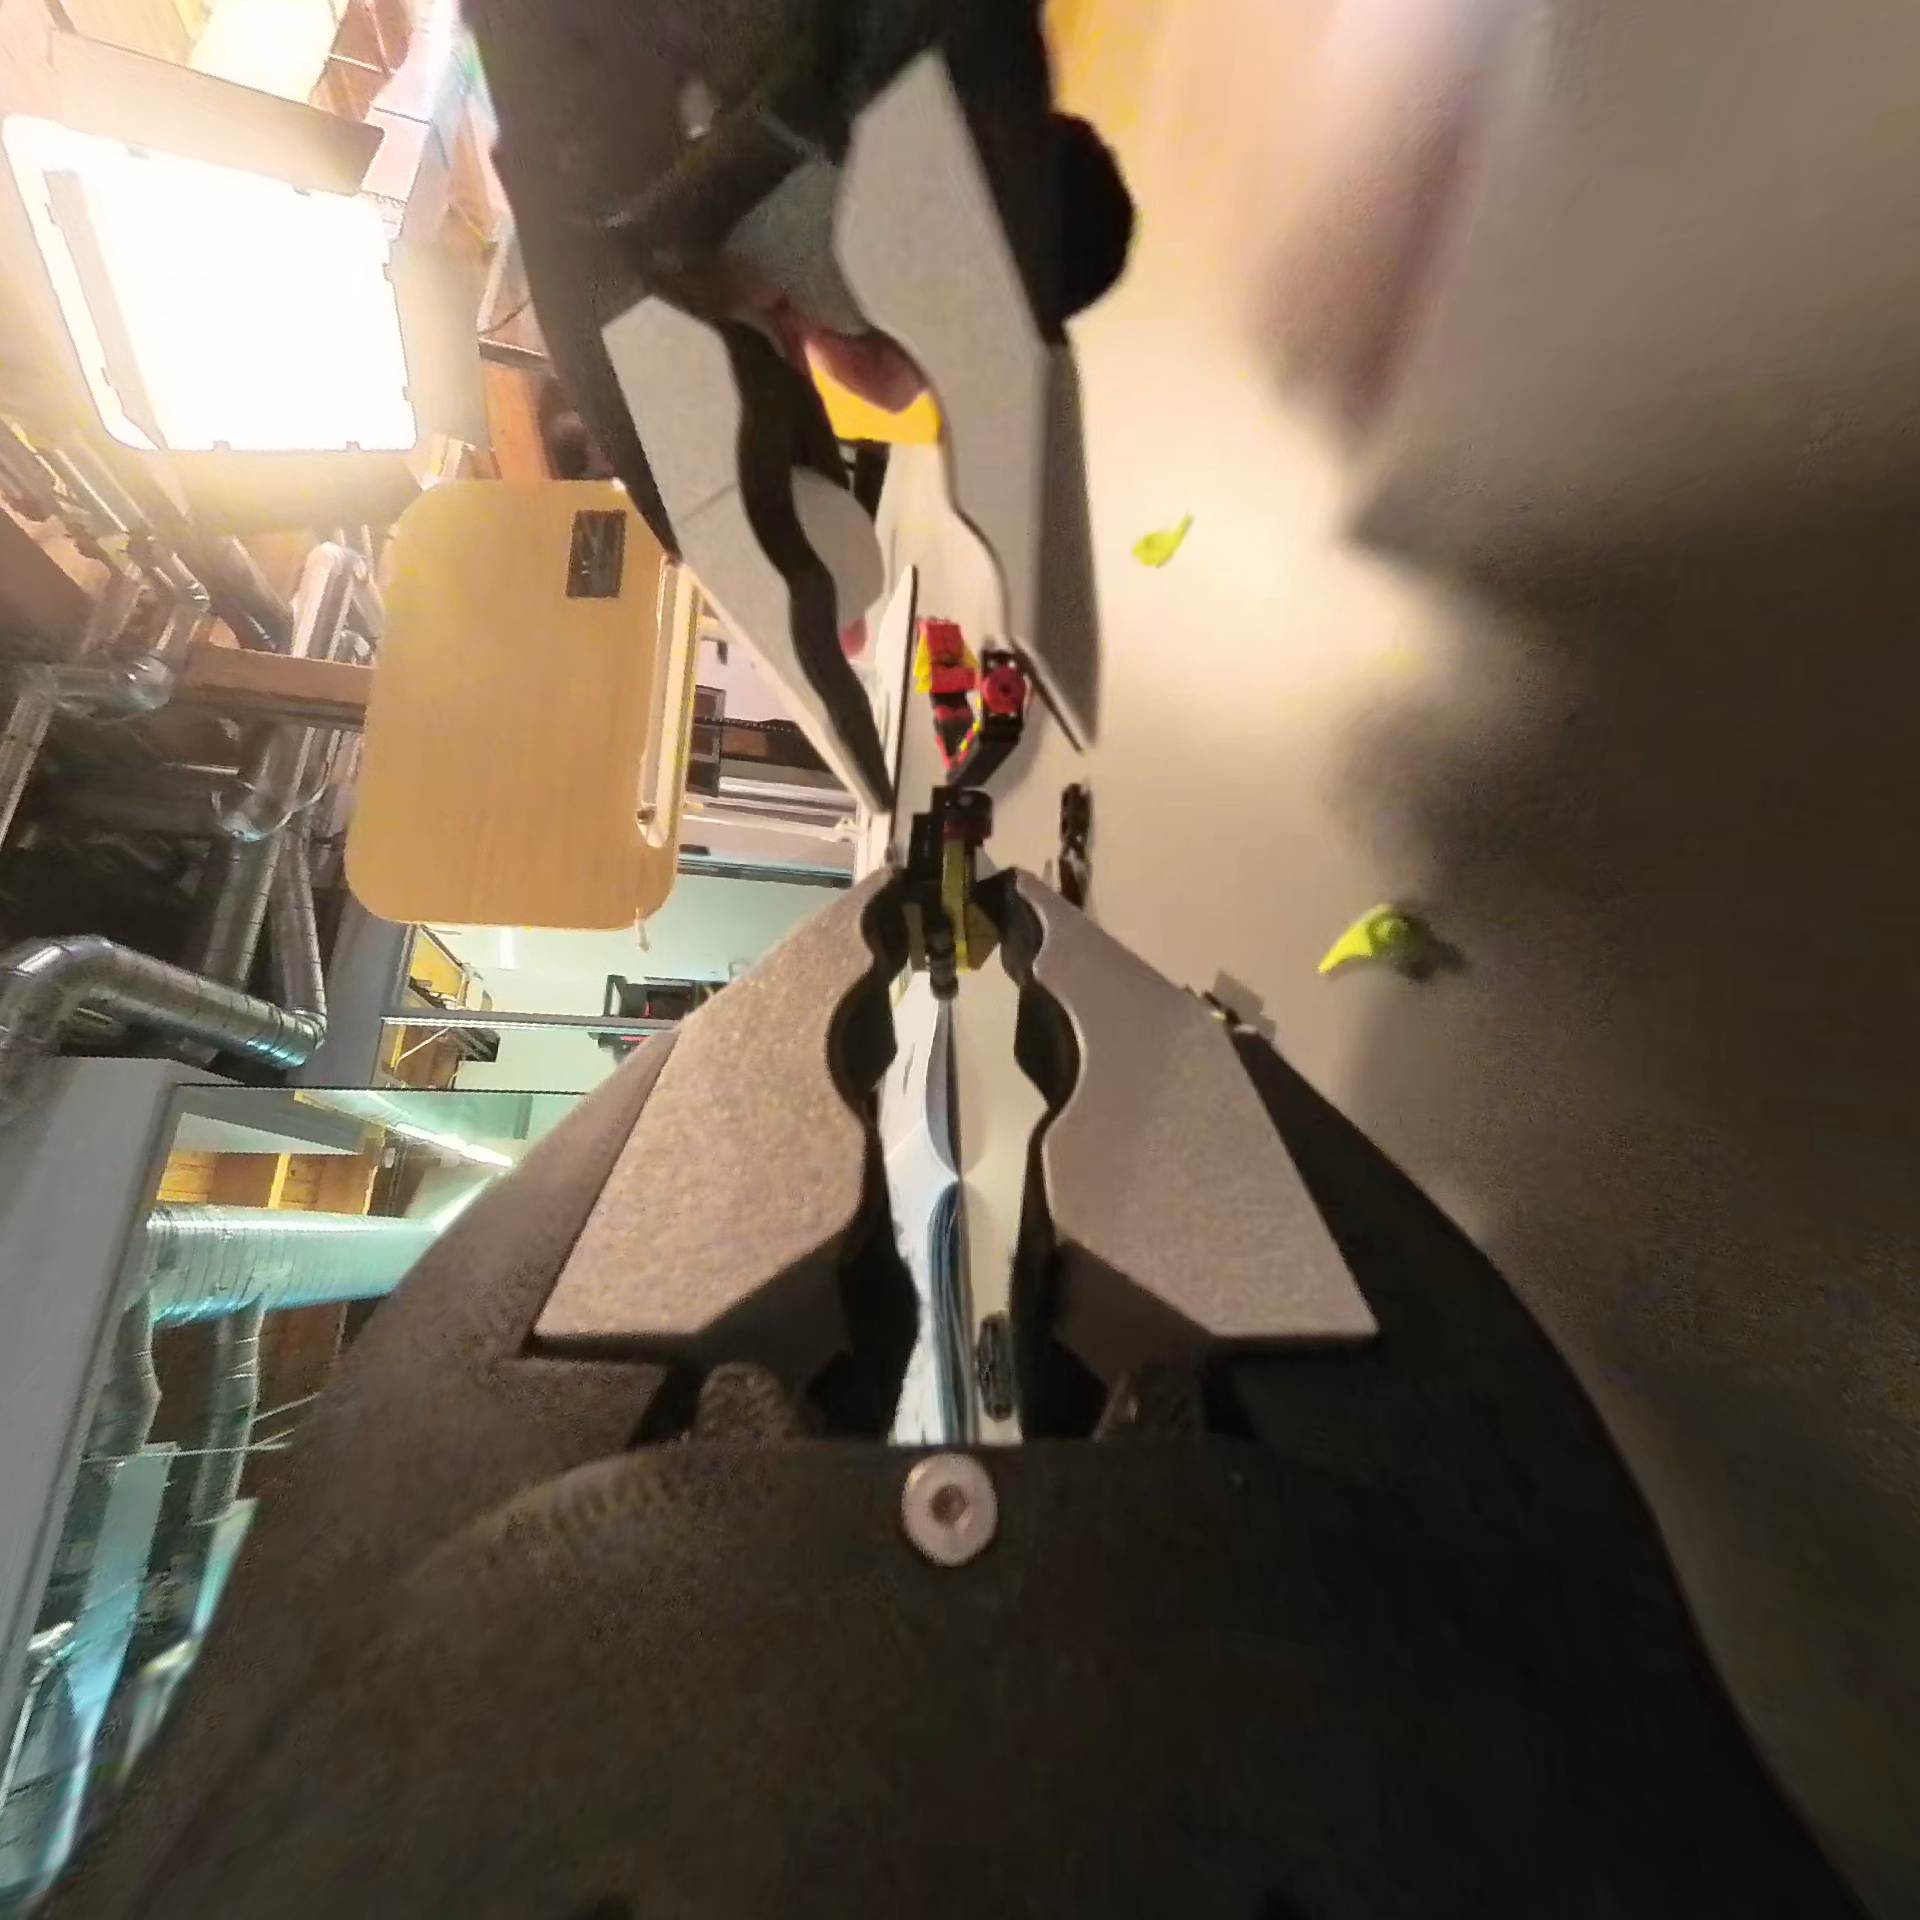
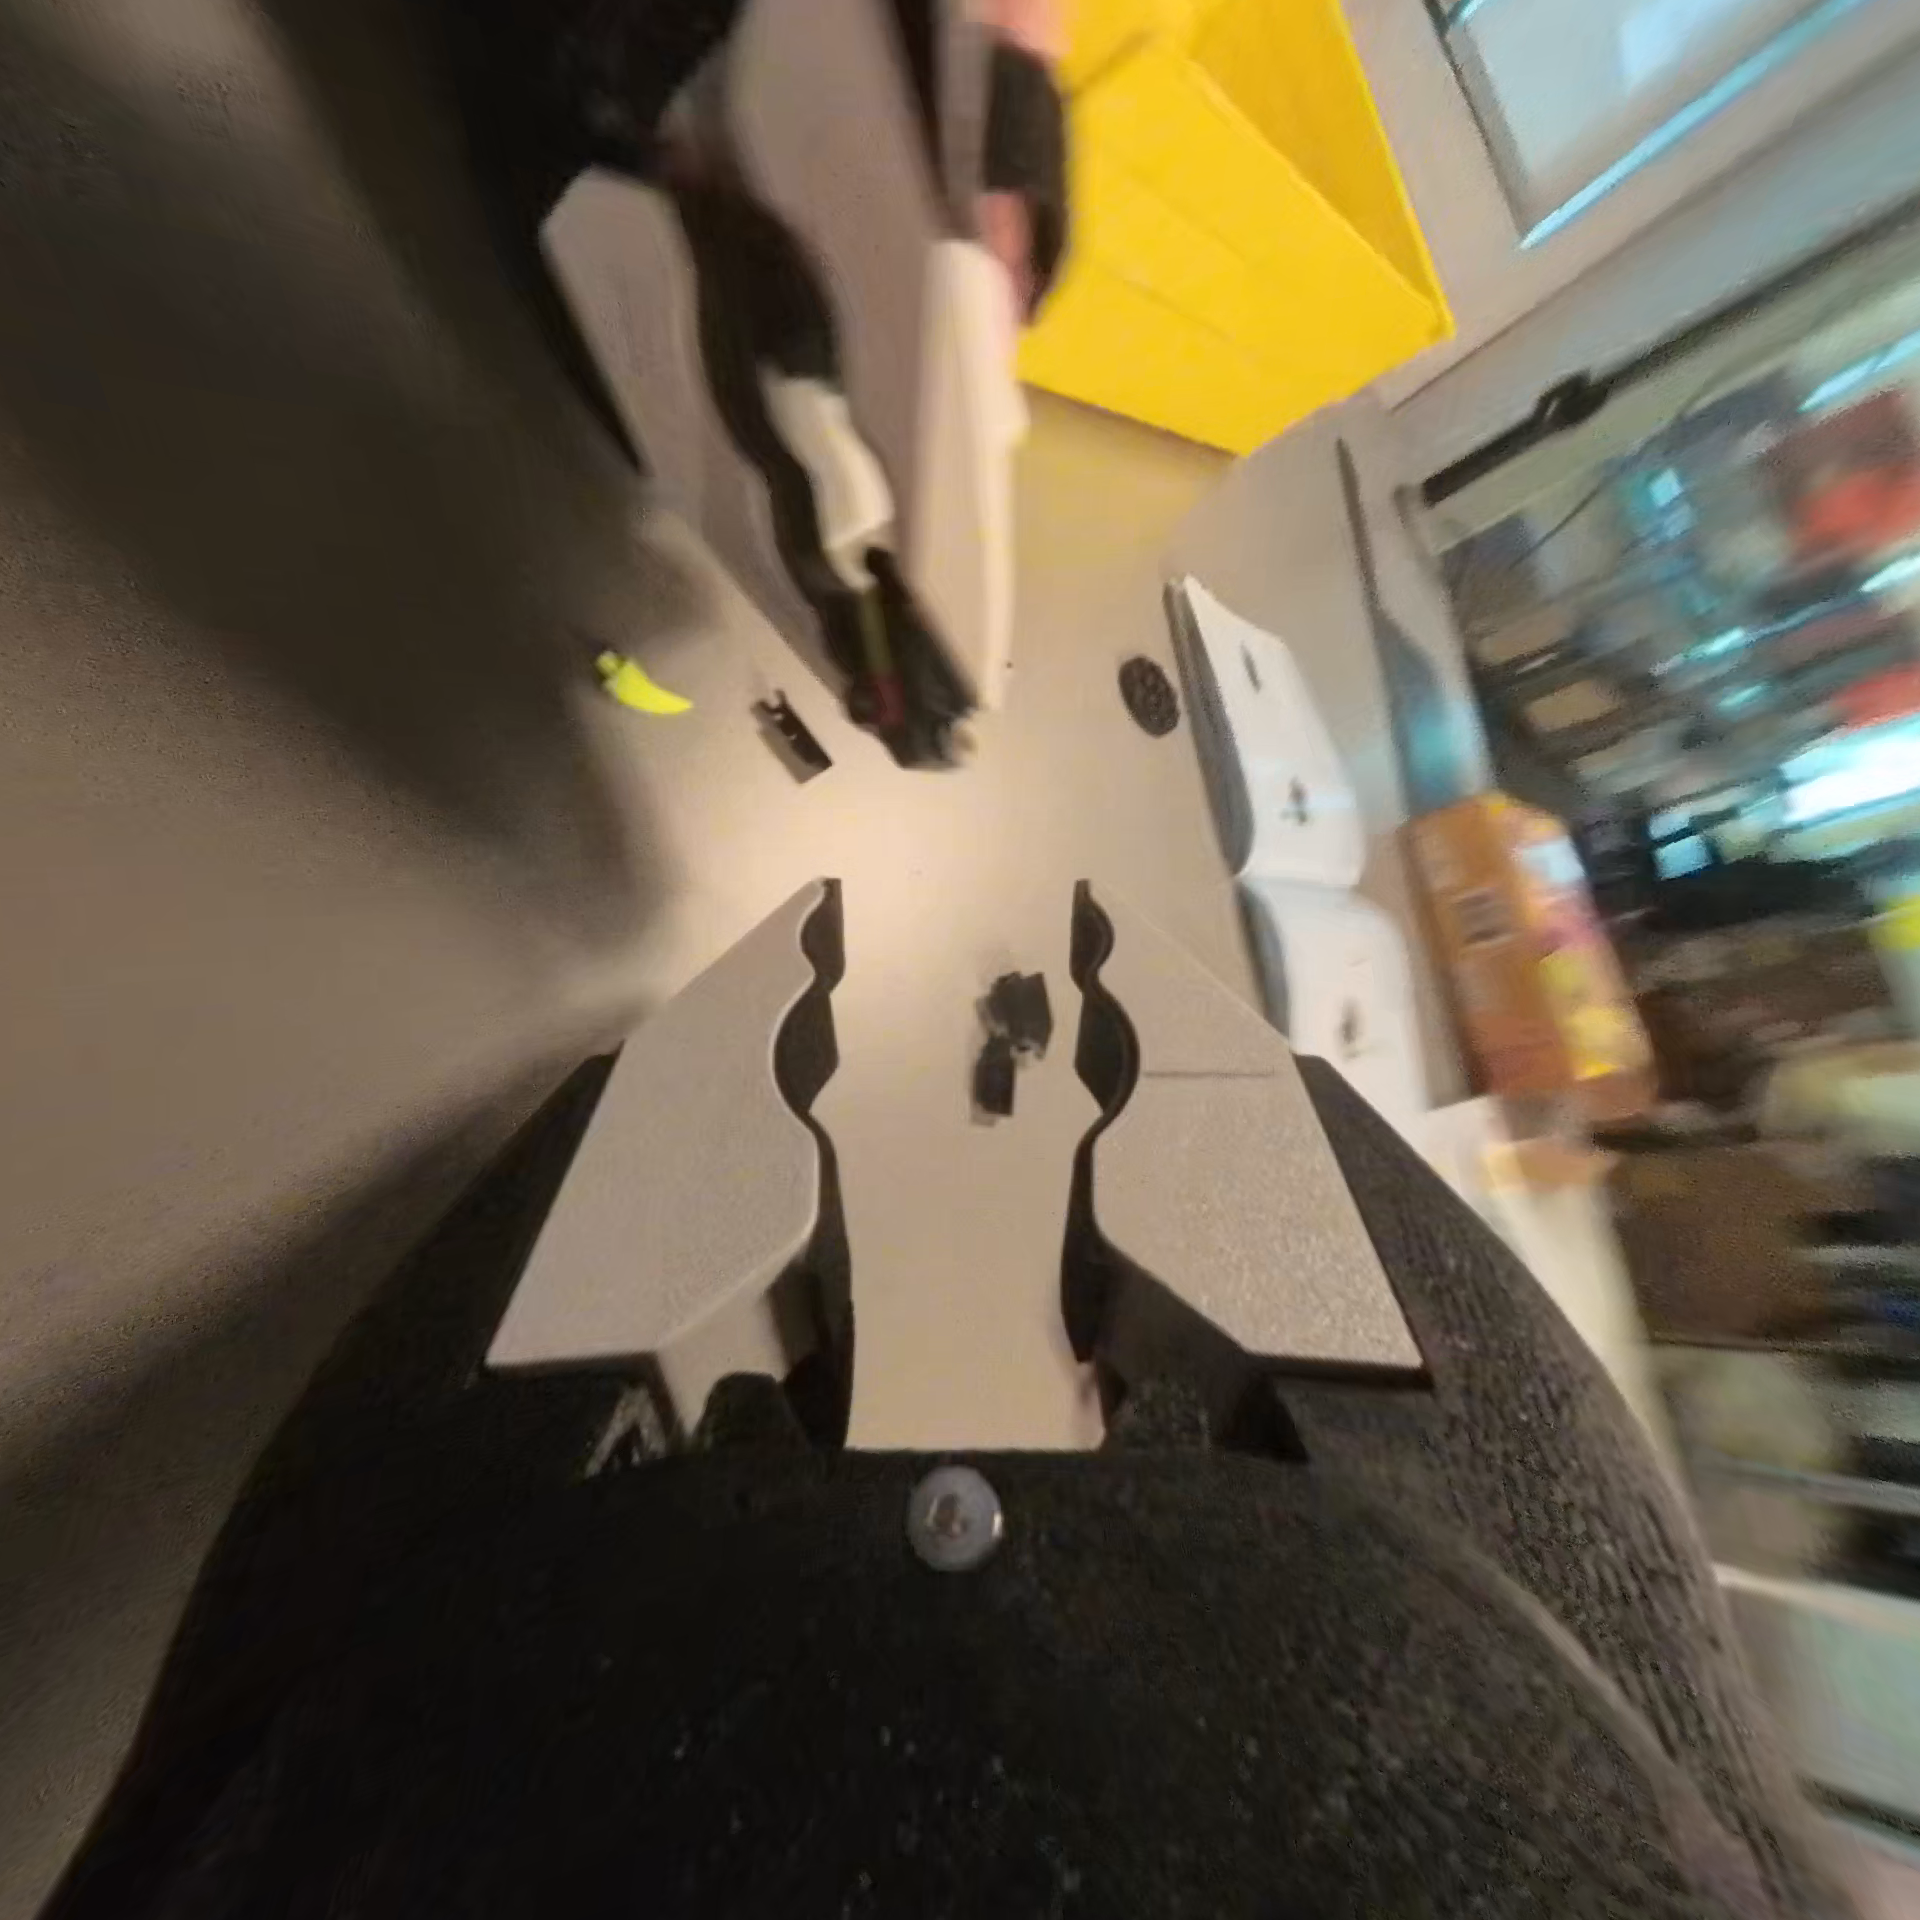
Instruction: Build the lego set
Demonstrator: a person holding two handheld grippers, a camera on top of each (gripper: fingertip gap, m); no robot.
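Observation:
My left gripper (image 1: 940, 920) is shut on a small black and yellow lego assembly (image 1: 951, 883) that sticks out past its tips. Red and black lego parts (image 1: 977, 681) show just beyond it; I cannot tell whether they are joined to it. My right gripper (image 2: 956, 883) is open and empty, low over the white table (image 2: 935, 821), with small black lego pieces (image 2: 1008, 1029) lying between its fingers. The right gripper also shows in the left wrist view (image 1: 982, 769), open and facing mine. The left gripper shows in the right wrist view (image 2: 914, 727), blurred.
Loose on the table are a lime green curved piece (image 2: 639, 691), a black piece (image 2: 790, 738) and a round black piece (image 2: 1148, 696). An open instruction booklet (image 2: 1278, 748) lies at the right, with an orange box (image 2: 1507, 935) beside it. A yellow bin (image 2: 1226, 239) stands behind.

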